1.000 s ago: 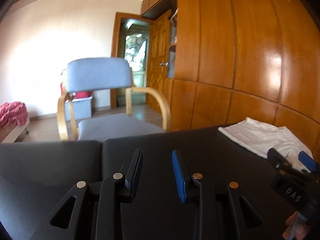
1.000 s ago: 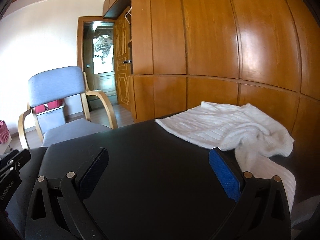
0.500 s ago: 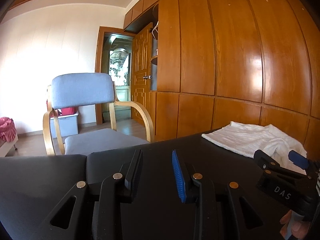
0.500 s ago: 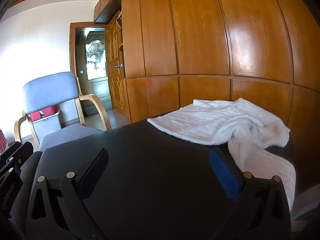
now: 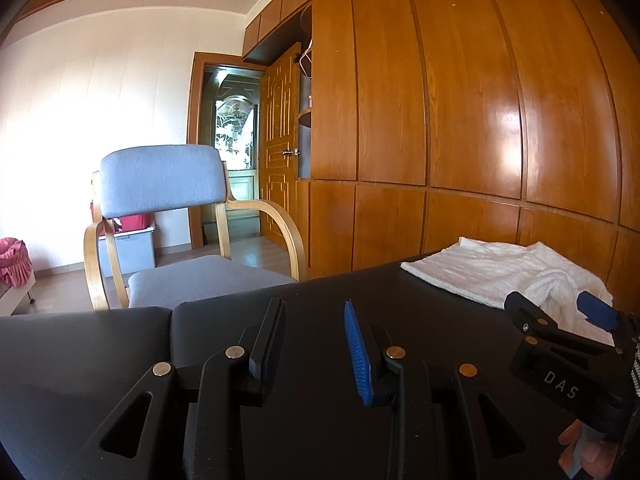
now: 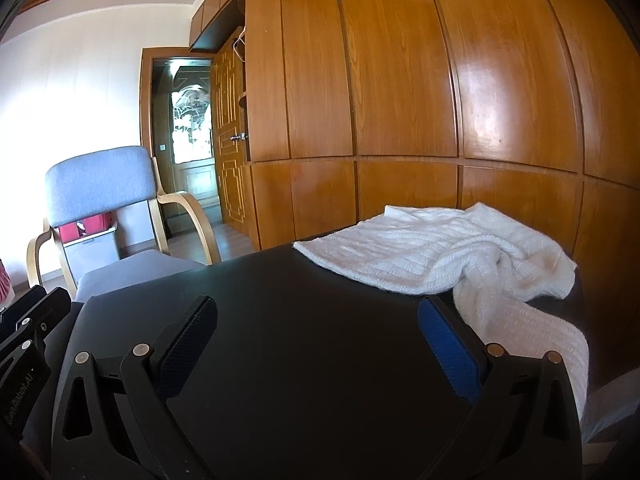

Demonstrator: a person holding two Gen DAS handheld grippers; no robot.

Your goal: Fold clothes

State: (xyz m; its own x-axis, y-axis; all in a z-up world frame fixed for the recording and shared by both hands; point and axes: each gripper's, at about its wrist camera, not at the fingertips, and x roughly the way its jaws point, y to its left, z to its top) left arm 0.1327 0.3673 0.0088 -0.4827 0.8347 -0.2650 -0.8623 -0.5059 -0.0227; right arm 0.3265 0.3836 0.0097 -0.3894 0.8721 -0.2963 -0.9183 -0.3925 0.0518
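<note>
Two claws hang just above a flat black tabletop [image 5: 224, 316], both pointing toward a wall of glossy orange-brown wooden wardrobe panels [image 6: 400, 80].

At about ten o'clock from the left claw stands a bentwood armchair with a grey-blue padded back and seat [image 5: 160, 178], just beyond the tabletop's far edge. Behind it sit a pale plastic storage box holding something red [image 5: 132, 240] and, at nine o'clock by the frame's edge, a bundle of pink ruffled fabric [image 5: 14, 260]. At eleven o'clock a carved wooden door [image 5: 280, 148] stands open beside the wardrobe.

The left claw [image 5: 314, 346] has one black pad and one blue pad set a narrow gap apart, with nothing between them and only bare tabletop beneath.

At two o'clock from it, and at one o'clock from the right claw, lies the rumpled white ribbed knit garment [image 6: 440, 256]. It rests on the far right part of the tabletop, one part spread flat toward the wardrobe, the other bunched and trailing toward the near edge.

The right claw [image 6: 316, 340] is spread wide, empty, its blue pad just beside the trailing knit; whether they touch I cannot tell. A few fingers [image 5: 584, 448] grip its handle at the lower right of the left view.
</note>
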